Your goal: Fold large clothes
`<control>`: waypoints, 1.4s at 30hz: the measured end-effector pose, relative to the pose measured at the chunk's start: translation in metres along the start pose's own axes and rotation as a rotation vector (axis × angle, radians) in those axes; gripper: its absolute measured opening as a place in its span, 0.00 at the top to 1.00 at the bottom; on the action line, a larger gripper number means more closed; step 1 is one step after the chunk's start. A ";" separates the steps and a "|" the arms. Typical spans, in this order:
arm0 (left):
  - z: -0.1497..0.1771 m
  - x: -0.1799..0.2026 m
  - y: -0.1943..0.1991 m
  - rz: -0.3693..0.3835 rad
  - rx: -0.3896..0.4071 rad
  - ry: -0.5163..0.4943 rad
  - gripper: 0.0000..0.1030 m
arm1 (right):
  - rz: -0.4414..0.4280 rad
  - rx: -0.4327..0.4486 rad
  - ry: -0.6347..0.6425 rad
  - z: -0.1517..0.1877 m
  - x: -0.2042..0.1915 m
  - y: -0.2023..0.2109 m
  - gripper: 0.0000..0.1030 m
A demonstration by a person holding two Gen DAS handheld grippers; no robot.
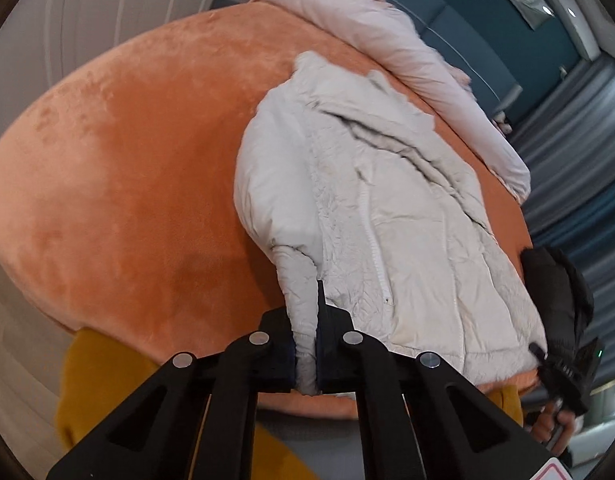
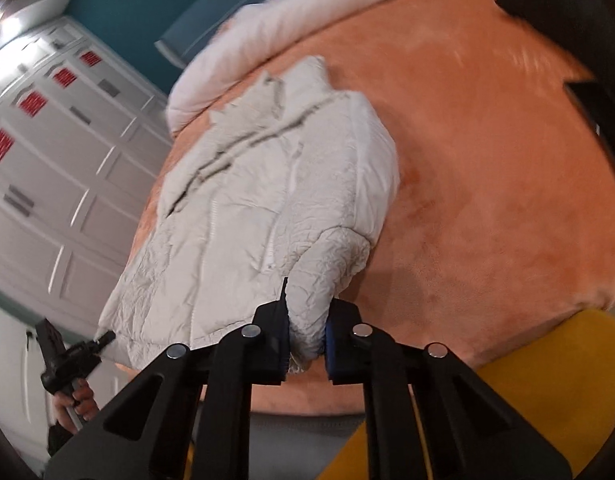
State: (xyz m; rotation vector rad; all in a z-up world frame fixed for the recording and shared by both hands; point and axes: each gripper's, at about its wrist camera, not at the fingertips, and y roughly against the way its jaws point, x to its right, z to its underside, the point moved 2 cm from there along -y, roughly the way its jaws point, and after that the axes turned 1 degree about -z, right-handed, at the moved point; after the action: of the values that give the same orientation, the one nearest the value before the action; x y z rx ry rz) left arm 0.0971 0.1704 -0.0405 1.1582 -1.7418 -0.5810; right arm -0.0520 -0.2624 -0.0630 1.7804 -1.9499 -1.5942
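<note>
- Here we see a pale grey puffer jacket (image 1: pixel 387 208) lying flat on a plush orange bed cover (image 1: pixel 127 180), its shell crinkled and quilted, a zip running down the front.
- Beyond it lies a long roll of pinkish-white bedding (image 1: pixel 407 60), smooth and softly padded.
- A yellow garment (image 2: pixel 547 360) shows below the bed edge, cut off by the frame.
- In the right wrist view the far side is motion-blurred, and a dark flat object (image 2: pixel 599 120) there is hard to identify.
- The left gripper (image 1: pixel 306 354) has its 2 jaws clamped on a sleeve cuff (image 1: pixel 303 320) of the jacket.
- The right gripper (image 2: pixel 307 344) pinches the other sleeve's cuff (image 2: pixel 311 316), bunched between its blue pads (image 2: pixel 332 344).
</note>
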 end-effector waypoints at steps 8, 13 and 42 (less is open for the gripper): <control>0.065 0.016 0.090 -0.004 -0.121 -0.200 0.97 | 0.069 -0.242 0.283 0.050 -0.019 0.075 0.90; 0.119 0.009 0.128 0.002 -0.204 -0.184 0.97 | 0.134 -0.431 0.375 0.094 -0.019 0.104 0.90; -0.157 0.057 -0.023 -0.167 0.258 -0.118 0.91 | 0.041 0.227 0.190 -0.163 -0.085 -0.022 0.89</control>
State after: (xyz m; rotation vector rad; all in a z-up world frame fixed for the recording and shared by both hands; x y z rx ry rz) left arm 0.2397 0.1259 0.0375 1.4862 -1.8724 -0.5443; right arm 0.0953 -0.2944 0.0455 1.8766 -2.1296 -1.1821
